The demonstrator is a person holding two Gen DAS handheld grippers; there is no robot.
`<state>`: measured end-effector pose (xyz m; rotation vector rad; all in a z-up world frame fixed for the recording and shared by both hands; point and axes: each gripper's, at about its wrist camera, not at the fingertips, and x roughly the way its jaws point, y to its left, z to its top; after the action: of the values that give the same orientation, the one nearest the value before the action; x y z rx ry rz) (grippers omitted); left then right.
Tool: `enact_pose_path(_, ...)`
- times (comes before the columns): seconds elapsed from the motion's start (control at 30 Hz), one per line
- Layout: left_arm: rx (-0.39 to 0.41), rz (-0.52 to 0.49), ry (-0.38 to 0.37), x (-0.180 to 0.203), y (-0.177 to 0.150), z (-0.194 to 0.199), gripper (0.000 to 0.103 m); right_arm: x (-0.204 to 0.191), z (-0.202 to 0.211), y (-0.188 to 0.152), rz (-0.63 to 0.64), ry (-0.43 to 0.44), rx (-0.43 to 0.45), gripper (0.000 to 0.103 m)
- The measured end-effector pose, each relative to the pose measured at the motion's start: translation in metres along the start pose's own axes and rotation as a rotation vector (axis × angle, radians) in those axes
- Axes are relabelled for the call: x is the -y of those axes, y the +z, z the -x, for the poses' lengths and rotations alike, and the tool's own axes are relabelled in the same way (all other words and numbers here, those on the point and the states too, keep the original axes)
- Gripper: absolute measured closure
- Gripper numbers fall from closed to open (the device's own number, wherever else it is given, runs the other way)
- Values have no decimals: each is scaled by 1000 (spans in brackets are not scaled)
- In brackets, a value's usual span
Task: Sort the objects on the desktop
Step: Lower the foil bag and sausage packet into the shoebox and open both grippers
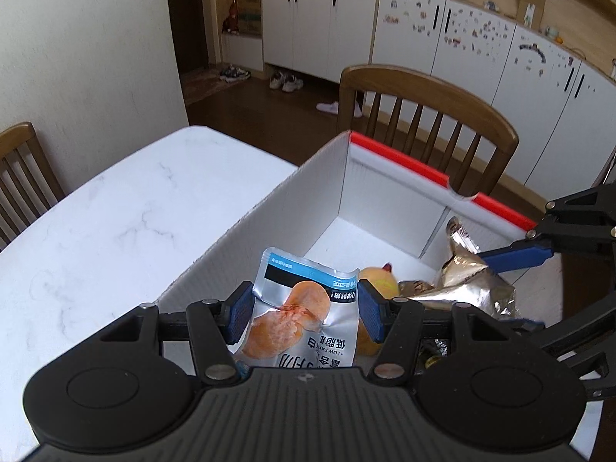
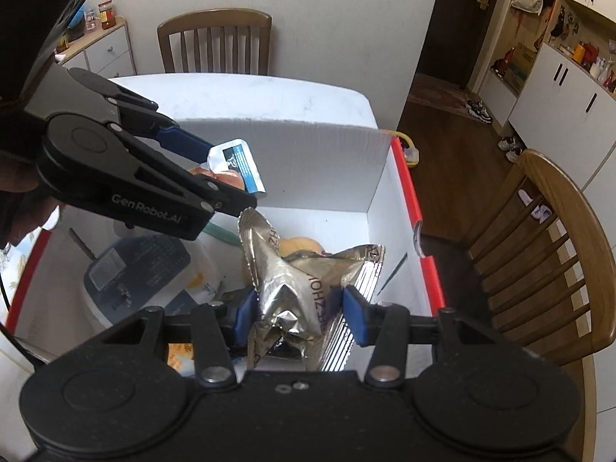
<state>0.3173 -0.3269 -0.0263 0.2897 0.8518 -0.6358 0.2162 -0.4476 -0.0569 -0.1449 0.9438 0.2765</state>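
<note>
- The surface (image 1: 115, 208) was a white, marble-veined top with rounded corners.
- A white box (image 1: 261, 208) with a red-trimmed rim stood on it, by one edge.
- Wooden chairs (image 1: 427, 115) stood along its edges.

Ahead of the left gripper, past the table (image 1: 127, 208), a wooden chair (image 1: 427, 115) stands with its slatted back upright. Another chair (image 1: 23, 169) sits at the far left. Beyond them run white cabinets (image 1: 319, 27), their doors on the right dotted with small stickers (image 1: 477, 34). Shoes (image 1: 285, 81) lie on the dark floor under the cabinets, near a dark door (image 1: 188, 15). Ahead of the right gripper, 1 chair (image 2: 215, 42) stands against the wall; another (image 2: 546, 246) is close on its right.
</note>
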Motion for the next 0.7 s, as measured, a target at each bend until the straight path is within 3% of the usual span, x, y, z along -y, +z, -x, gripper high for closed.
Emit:
enact_pose_path(0.5,-110,-62,-5,3,-3,-29,46,4,-17,-9,-9,21,-61,55)
enact_pose_path(0.7,-136,-44,7,-3,-1,-35,46,8,-20,-11,-35,43,-68,54)
